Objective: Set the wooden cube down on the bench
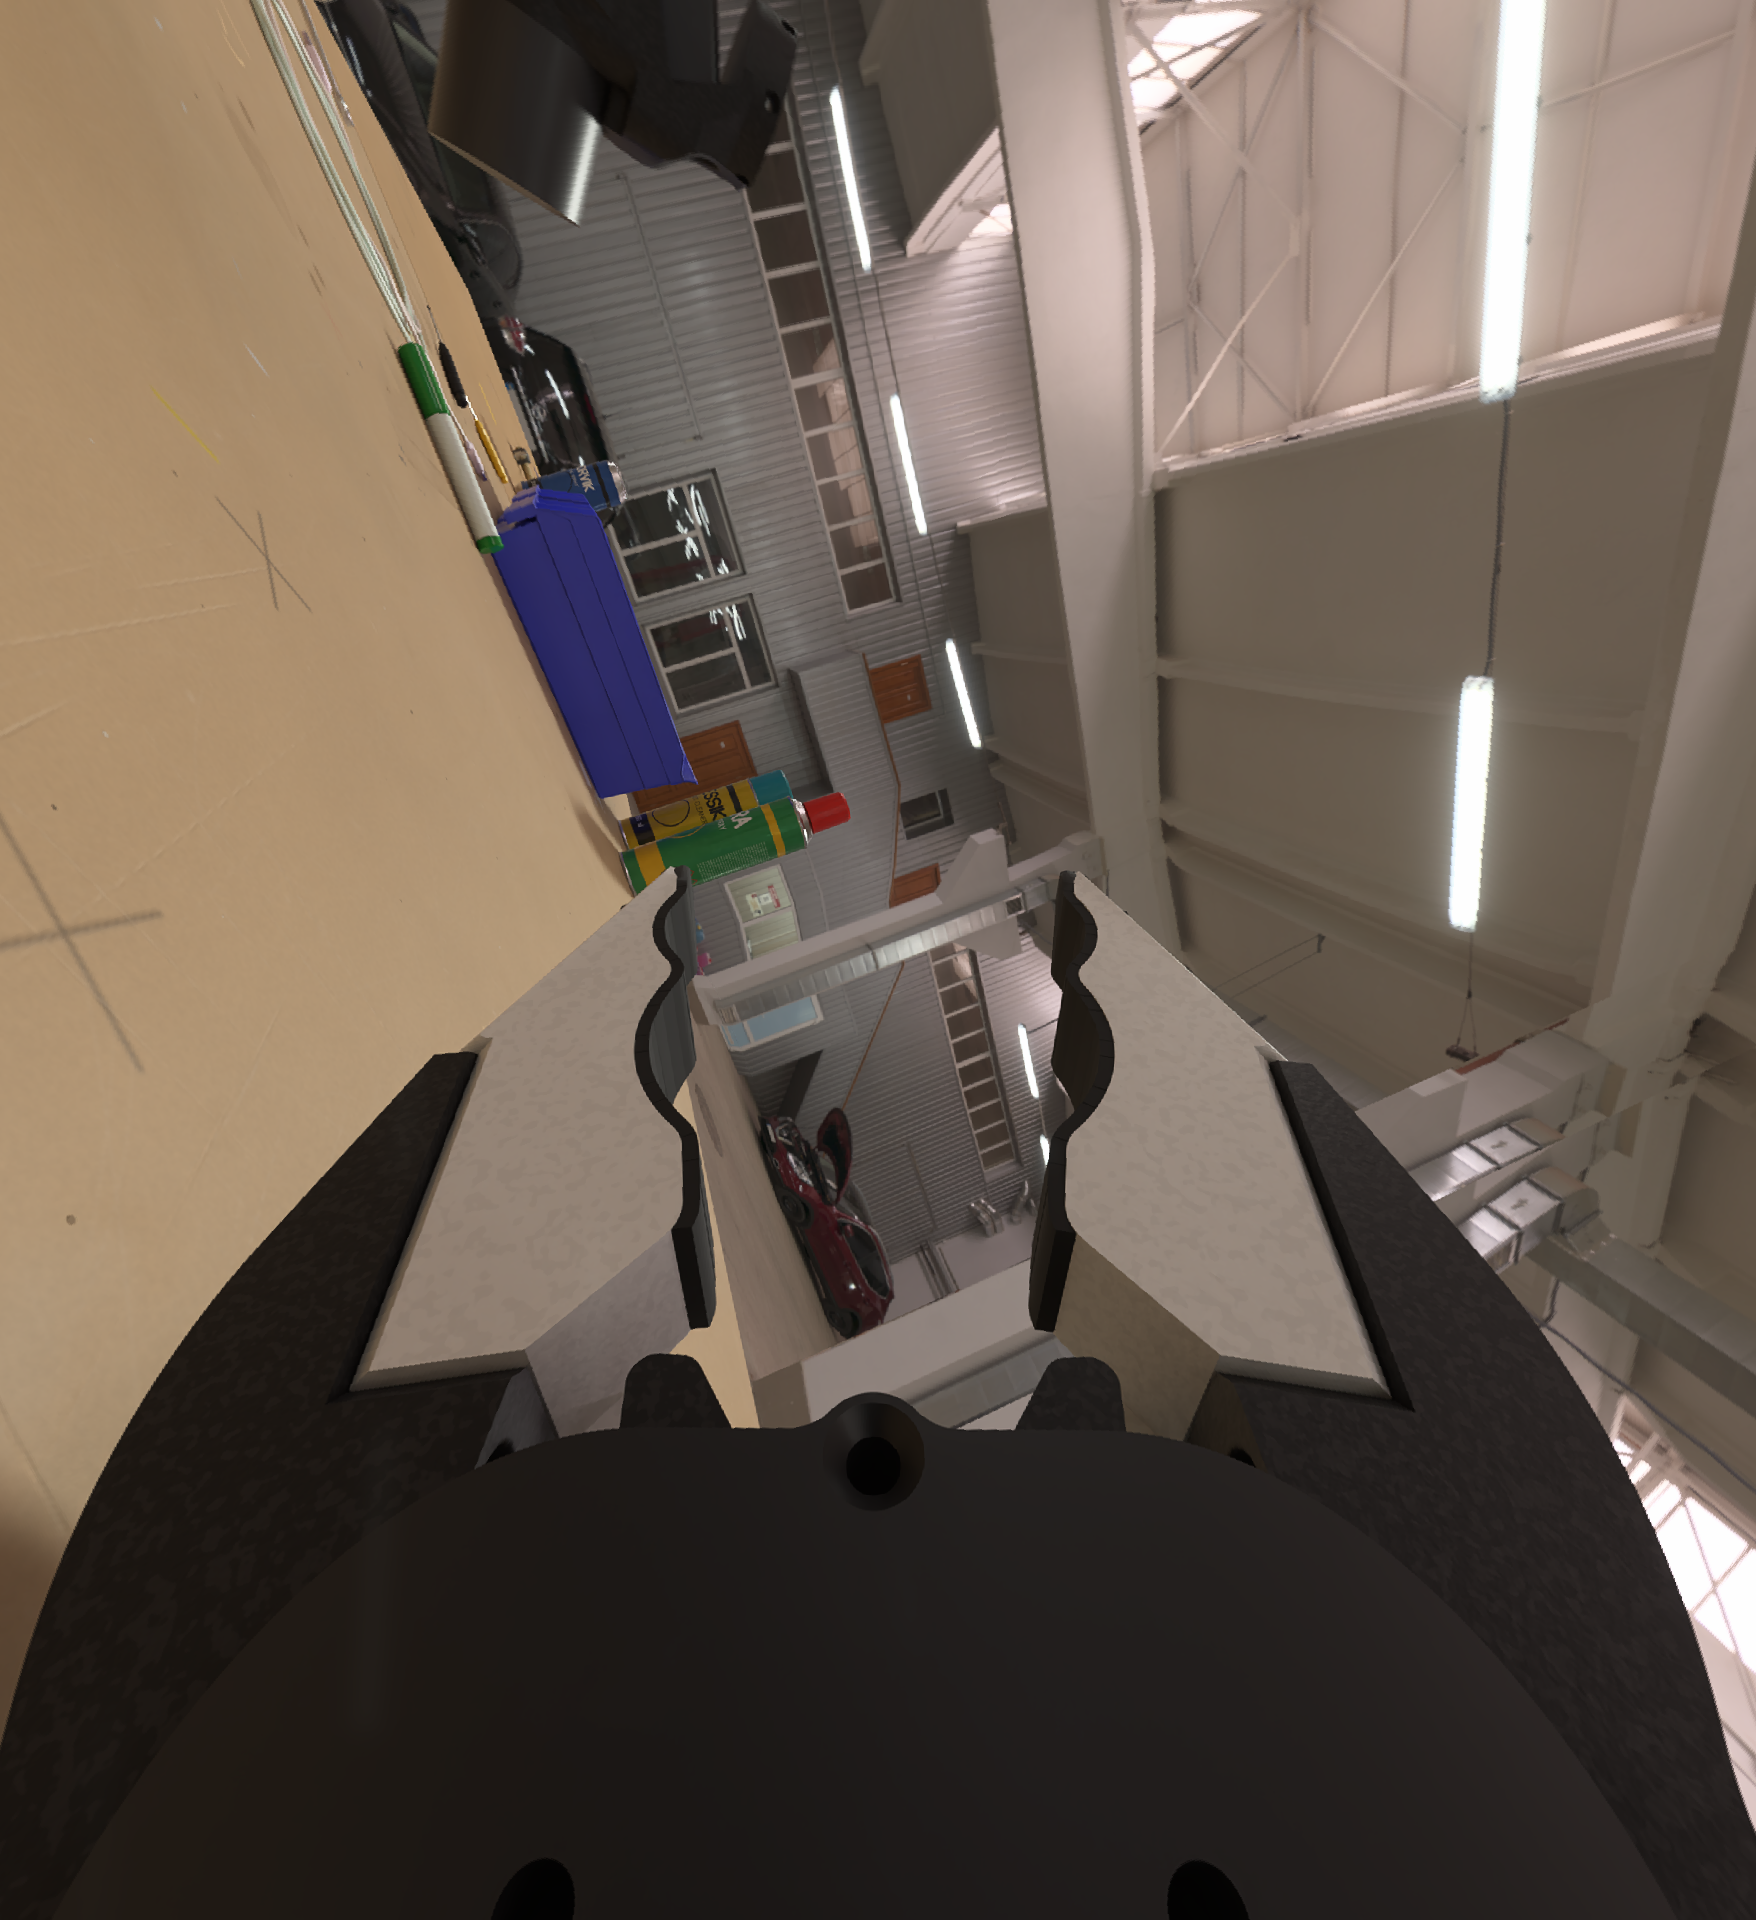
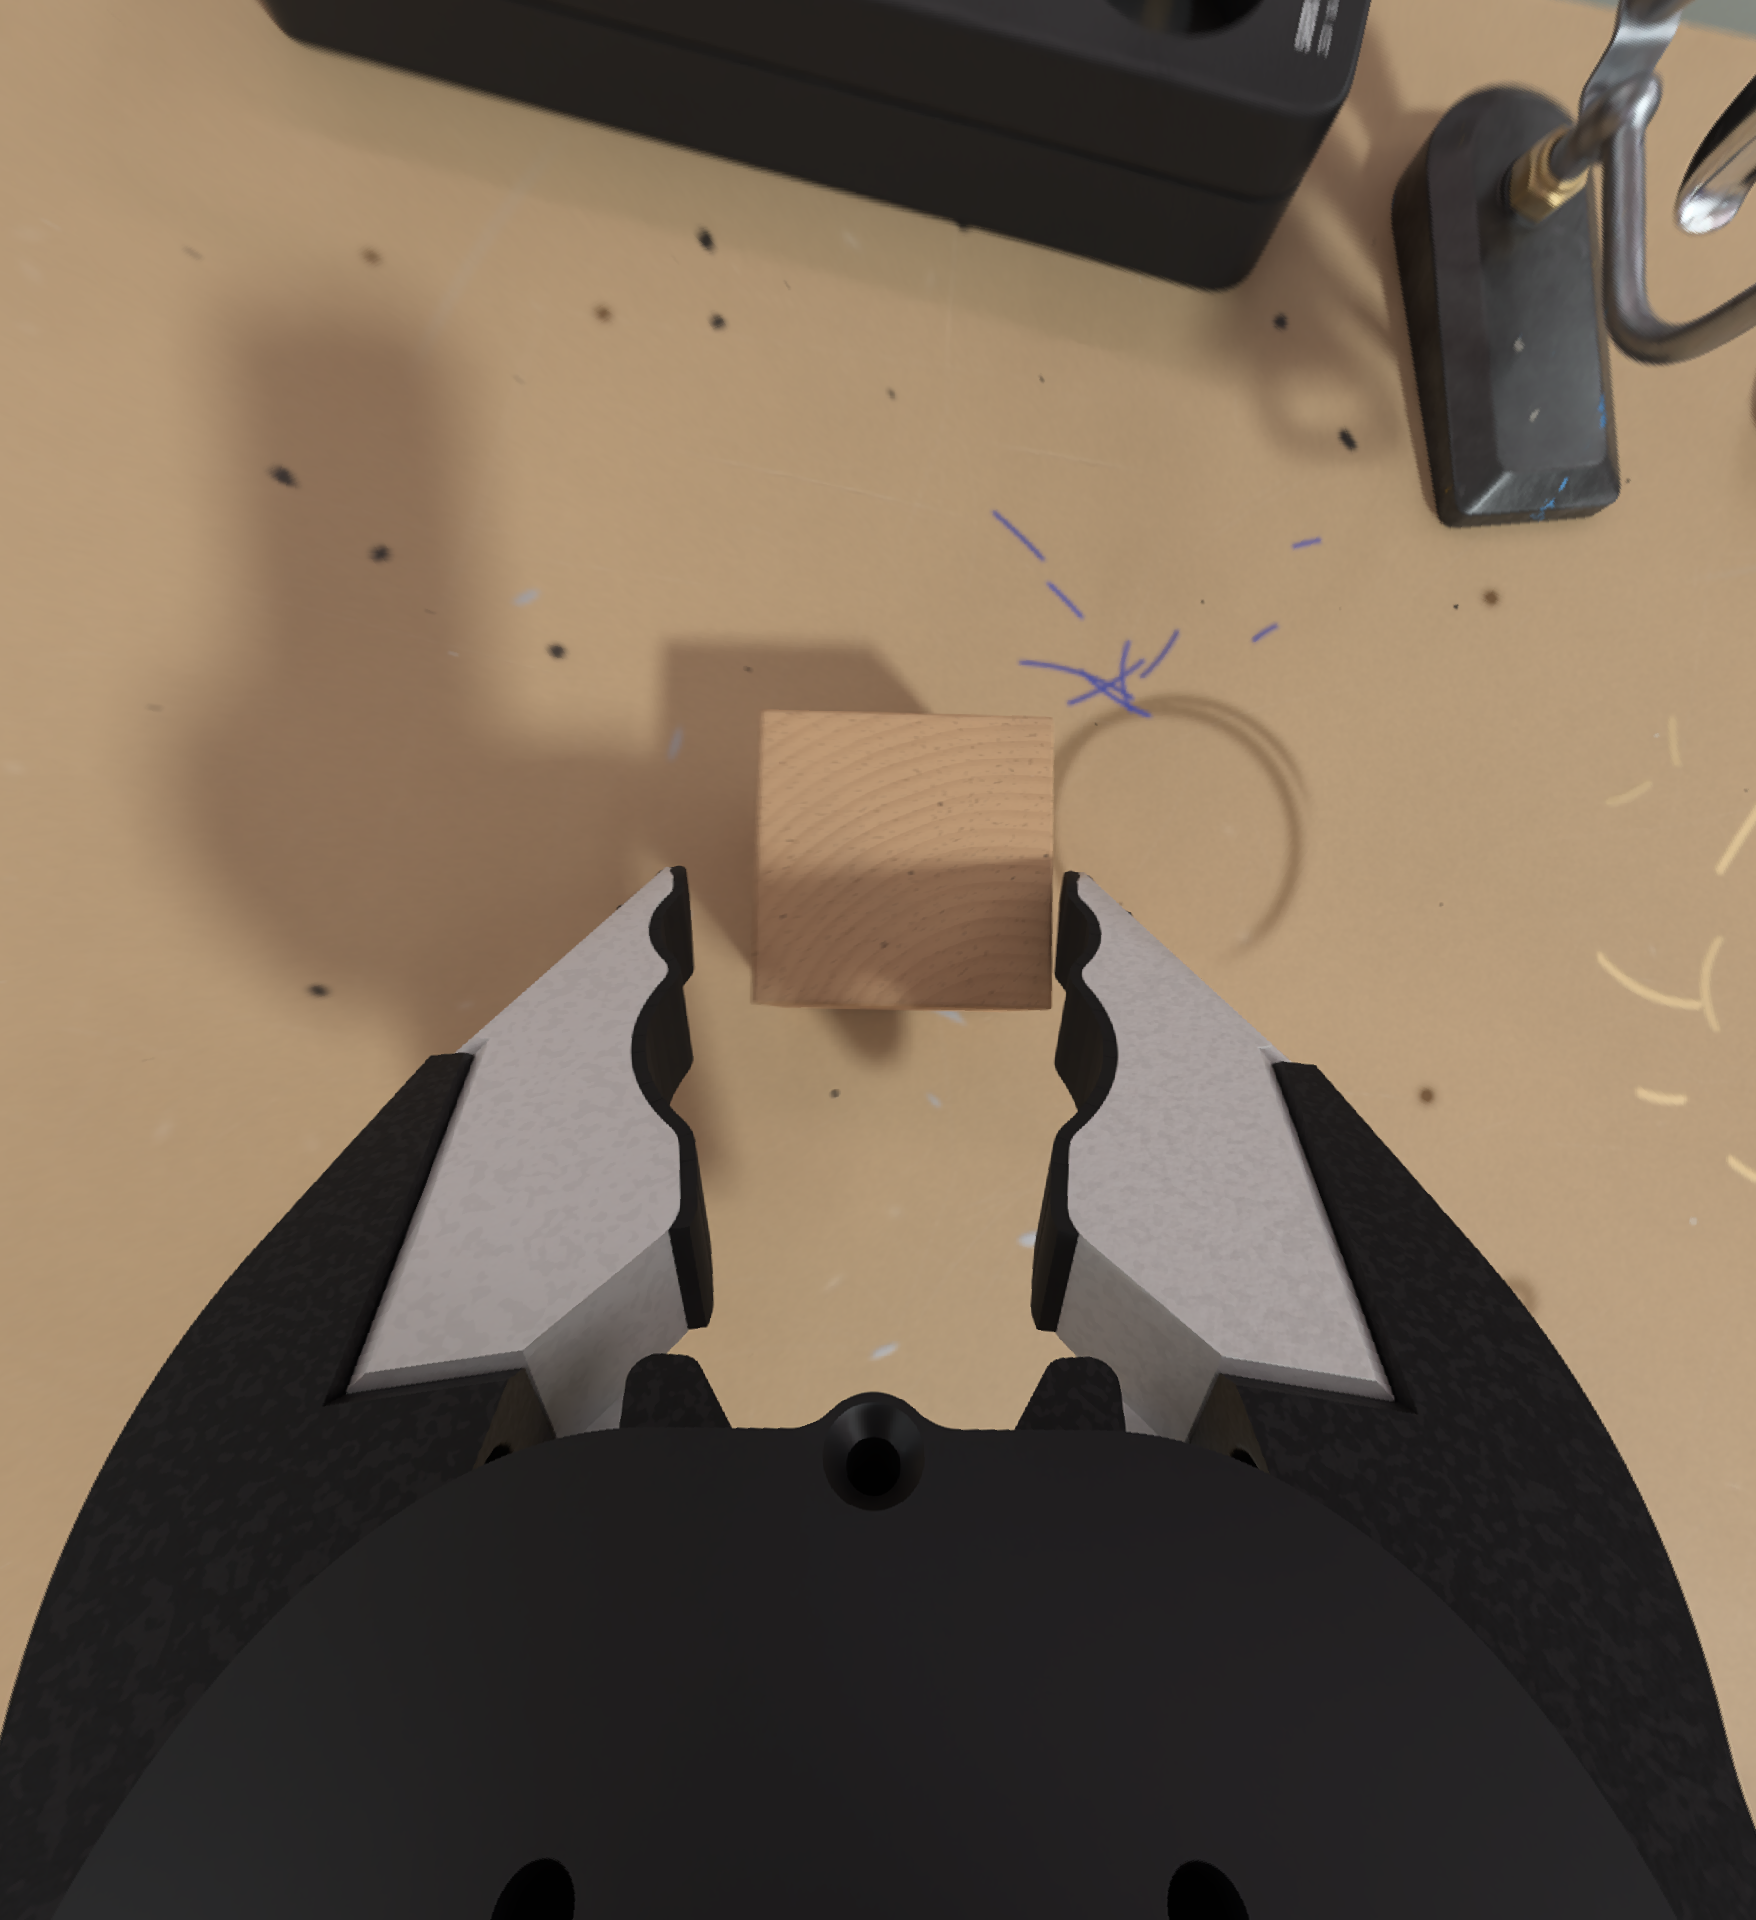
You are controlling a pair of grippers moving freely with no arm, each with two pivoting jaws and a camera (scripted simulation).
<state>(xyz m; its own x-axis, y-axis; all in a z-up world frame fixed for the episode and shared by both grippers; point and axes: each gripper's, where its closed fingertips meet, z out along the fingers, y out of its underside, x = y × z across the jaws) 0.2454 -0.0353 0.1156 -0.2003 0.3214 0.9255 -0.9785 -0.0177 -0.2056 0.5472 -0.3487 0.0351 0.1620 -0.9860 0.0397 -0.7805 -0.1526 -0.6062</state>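
Note:
The wooden cube (image 2: 903, 857) is a pale block with curved grain, seen from above on the tan bench (image 2: 438, 831). My right gripper (image 2: 874, 883) is open and points down at it, with the cube between the fingertips. The right fingertip (image 2: 1073, 914) is at the cube's edge, and the left fingertip (image 2: 674, 914) stands a little apart from it. My left gripper (image 1: 874, 883) is open and empty. It is tilted beside the bench (image 1: 178, 727) and points out past its edge into the hall. The cube does not show in the left wrist view.
A black box (image 2: 853, 114) lies beyond the cube, with a dark stand base with metal clips (image 2: 1508, 332) to its right. Along the bench edge stand a blue bin (image 1: 588, 655), two spray cans (image 1: 728, 831) and a green-capped marker (image 1: 448, 447). A dark body (image 1: 625, 94) hangs over the bench at the top.

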